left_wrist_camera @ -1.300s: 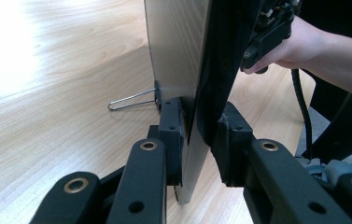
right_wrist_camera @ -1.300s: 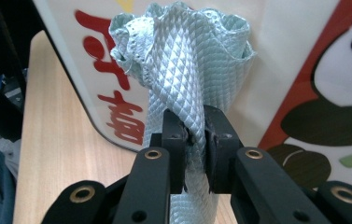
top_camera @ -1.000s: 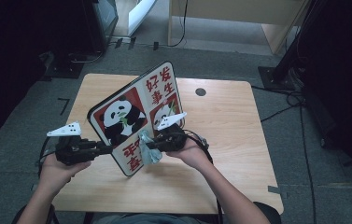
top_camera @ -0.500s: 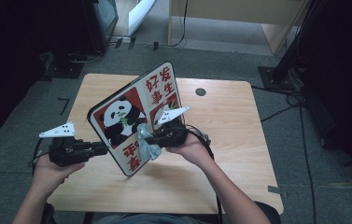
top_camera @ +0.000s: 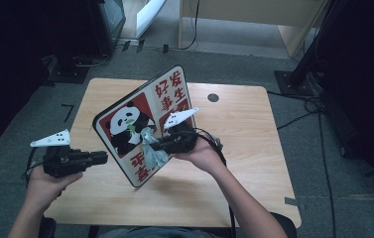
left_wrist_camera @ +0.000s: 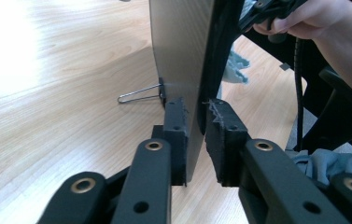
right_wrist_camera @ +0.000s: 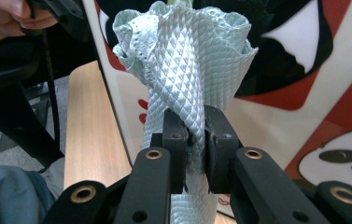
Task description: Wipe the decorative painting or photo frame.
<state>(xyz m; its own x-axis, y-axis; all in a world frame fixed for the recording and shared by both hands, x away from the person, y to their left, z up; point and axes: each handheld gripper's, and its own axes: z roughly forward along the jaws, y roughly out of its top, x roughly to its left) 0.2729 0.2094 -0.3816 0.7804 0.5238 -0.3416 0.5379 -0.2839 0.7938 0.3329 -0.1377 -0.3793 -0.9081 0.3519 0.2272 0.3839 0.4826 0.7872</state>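
A panda sign board with red characters stands tilted on the wooden table. My right gripper is shut on a pale green cloth held against the board's printed face. In the right gripper view the cloth bunches up above the pinching jaws, with the board right behind it. My left gripper is at the board's left edge. Its jaws have just been closing on that edge, and both pads sit against the board.
A thin wire stand props the board from behind on the table. The tabletop has a round cable hole at the back. Dark floor with cables surrounds the table, and a wooden cabinet stands beyond it.
The right gripper has crept a little up the board's face with the cloth. The left gripper's rear and its grey plate have swung to the left, its tips staying at the board's edge.
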